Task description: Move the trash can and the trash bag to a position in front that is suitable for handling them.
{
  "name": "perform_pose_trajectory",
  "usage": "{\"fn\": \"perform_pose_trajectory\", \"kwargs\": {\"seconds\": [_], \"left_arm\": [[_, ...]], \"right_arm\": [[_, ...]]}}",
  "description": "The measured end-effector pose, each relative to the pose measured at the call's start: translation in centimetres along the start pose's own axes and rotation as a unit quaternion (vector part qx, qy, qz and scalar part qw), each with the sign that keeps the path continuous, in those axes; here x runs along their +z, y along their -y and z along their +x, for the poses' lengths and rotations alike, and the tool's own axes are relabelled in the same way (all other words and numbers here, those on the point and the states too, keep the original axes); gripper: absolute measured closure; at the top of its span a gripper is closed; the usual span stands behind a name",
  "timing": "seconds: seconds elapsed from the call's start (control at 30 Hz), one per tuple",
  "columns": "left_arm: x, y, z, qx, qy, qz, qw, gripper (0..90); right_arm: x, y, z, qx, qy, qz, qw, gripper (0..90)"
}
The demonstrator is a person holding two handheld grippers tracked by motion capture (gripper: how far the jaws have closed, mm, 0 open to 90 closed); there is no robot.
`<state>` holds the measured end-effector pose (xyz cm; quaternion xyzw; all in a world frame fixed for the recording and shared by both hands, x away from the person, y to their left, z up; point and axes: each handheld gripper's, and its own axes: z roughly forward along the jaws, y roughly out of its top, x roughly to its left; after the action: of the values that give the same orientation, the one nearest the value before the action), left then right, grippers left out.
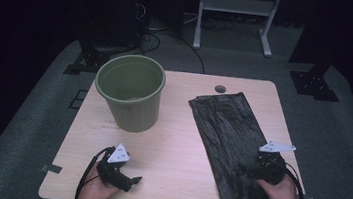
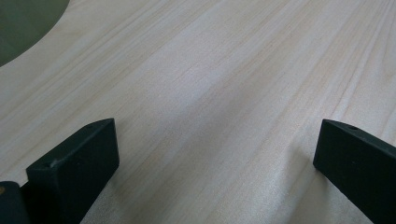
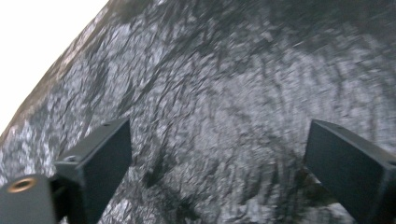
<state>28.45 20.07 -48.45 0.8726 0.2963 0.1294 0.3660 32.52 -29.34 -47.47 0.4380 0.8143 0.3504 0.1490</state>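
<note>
A green plastic bucket [image 1: 131, 92] stands upright on the wooden table's [image 1: 169, 144] back left part. A crumpled black plastic bag [image 1: 232, 146] lies flat in a long strip down the table's right side, reaching past the front edge. My right gripper [image 1: 260, 170] hovers low over the bag's near half, and in the right gripper view its jaws stand wide apart above the wrinkled bag [image 3: 224, 107], open with nothing between them. My left gripper [image 1: 134, 179] rests near the front left edge, open over bare table wood [image 2: 210, 93], and the bucket's base [image 2: 23, 23] shows at the top left corner.
A small round grommet hole [image 1: 220, 89] sits at the table's back edge. Beyond the table stand a white frame [image 1: 234, 15], a dark stand with cables [image 1: 112, 27] and another stand base [image 1: 315, 82] on grey carpet.
</note>
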Motion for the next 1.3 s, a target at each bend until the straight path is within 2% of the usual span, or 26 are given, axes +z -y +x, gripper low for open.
{"fn": "perform_pose_trajectory", "kwargs": {"seconds": [0.13,0.27,0.4,0.53,0.77,0.97,1.1,1.17,1.3], "left_arm": [[0.0,0.0,0.0,0.0,0.0,0.0,1.0,0.0],[-0.1,0.0,0.0,0.0,-0.001,0.001,1.0,0.0],[-0.3,0.2,0.2,-0.009,0.006,-0.006,0.9999,0.0],[-0.6,0.1,0.4,-0.016,0.01,-0.01,0.9998,0.0],[-1.6,-0.5,0.7,-0.022,0.006,-0.022,0.9995,0.0],[-2.3,-1.1,1.0,-0.018,-0.002,-0.029,0.9994,0.0],[-2.9,-1.5,1.3,-0.027,-0.005,-0.037,0.999,0.0],[-3.6,-2.0,1.5,-0.035,-0.014,-0.038,0.9985,0.0],[-4.5,-3.0,1.7,-0.036,-0.003,-0.058,0.9976,0.0]], "right_arm": [[0.4,0.1,0.2,-0.005,-0.001,0.004,1.0,2.7],[1.0,0.4,0.6,-0.025,0.016,0.015,0.9995,2.0],[0.9,0.9,0.6,-0.027,0.013,-0.007,0.9995,2.0],[0.9,1.0,0.6,-0.028,0.012,-0.008,0.9995,2.0],[0.9,1.0,0.6,-0.028,0.011,-0.008,0.9995,2.0],[0.9,0.9,0.6,-0.028,0.011,-0.008,0.9995,2.0],[0.9,0.9,0.6,-0.028,0.011,-0.008,0.9995,2.0],[1.0,0.9,0.6,-0.028,0.011,-0.008,0.9995,2.0],[1.0,0.9,0.6,-0.028,0.011,-0.008,0.9995,2.0]]}}
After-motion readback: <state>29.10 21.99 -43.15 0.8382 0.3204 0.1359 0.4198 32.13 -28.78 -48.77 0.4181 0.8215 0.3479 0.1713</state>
